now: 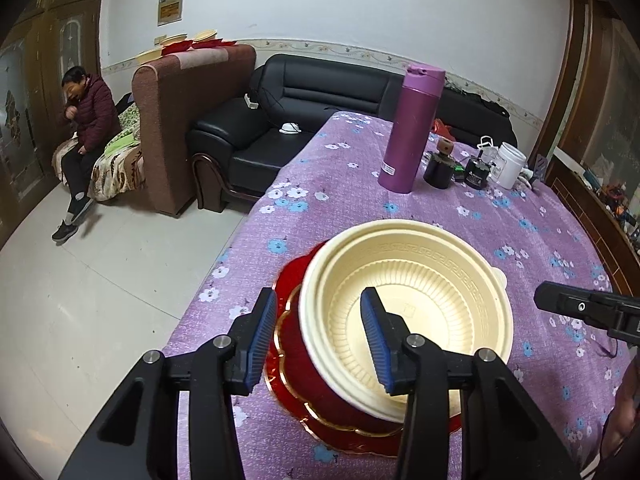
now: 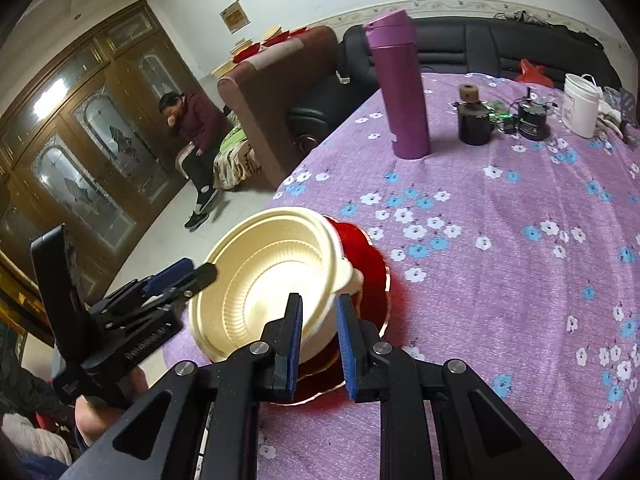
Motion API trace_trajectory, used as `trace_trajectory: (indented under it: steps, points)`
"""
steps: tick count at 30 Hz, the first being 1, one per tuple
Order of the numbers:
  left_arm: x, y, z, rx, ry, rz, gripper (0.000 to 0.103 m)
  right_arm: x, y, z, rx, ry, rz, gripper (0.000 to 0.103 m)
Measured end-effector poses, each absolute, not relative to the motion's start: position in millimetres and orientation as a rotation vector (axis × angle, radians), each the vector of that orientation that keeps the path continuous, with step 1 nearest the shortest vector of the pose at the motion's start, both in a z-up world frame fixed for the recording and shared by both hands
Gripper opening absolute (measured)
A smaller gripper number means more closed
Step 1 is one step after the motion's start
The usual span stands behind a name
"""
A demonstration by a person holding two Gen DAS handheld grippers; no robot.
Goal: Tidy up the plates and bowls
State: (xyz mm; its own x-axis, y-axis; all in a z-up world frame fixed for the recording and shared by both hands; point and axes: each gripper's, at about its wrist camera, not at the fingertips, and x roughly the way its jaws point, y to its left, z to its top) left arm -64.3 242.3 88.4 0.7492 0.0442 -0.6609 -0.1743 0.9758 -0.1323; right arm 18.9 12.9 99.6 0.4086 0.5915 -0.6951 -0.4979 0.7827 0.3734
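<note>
The cream bowl (image 1: 404, 316) sits tilted on the red plate (image 1: 296, 384) near the table's (image 1: 480, 216) left edge — left gripper (image 1: 320, 340) spread wide astride its rim, right gripper (image 2: 319, 344) narrowly parted around its wall, grip uncertain.

Left tool (image 1: 320, 336) open astride cream bowl (image 1: 404, 312) rim; bowl on red plate (image 1: 296, 368).

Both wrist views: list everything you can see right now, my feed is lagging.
Cream ribbed plastic bowl: one, cream, on the red plate, tilted.
Red gold-trimmed scalloped plate: one, red, near table edge.
Purple tall flask: one, purple, upright, far table side.
Dark round jars: two, dark, beside the flask.
White lidded tub: one, white, far corner.
Purple floral tablecloth: one, covers table.
Left gripper: open, fingers astride the bowl's rim.
Right gripper: open, fingers astride the bowl's rim.
</note>
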Motion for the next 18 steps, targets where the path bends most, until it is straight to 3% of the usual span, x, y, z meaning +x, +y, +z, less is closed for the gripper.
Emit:
trace_trajectory:
  steps: [11, 18]
  points:
    - [-88, 288, 80, -0.234, 0.74, 0.193, 0.059, 27, -13, 71, 0.184, 0.976, 0.658, 0.021]
    - [-81, 295, 48, -0.266, 0.832, 0.112, 0.06, 30, -19, 50, 0.224, 1.012, 0.646, 0.03]
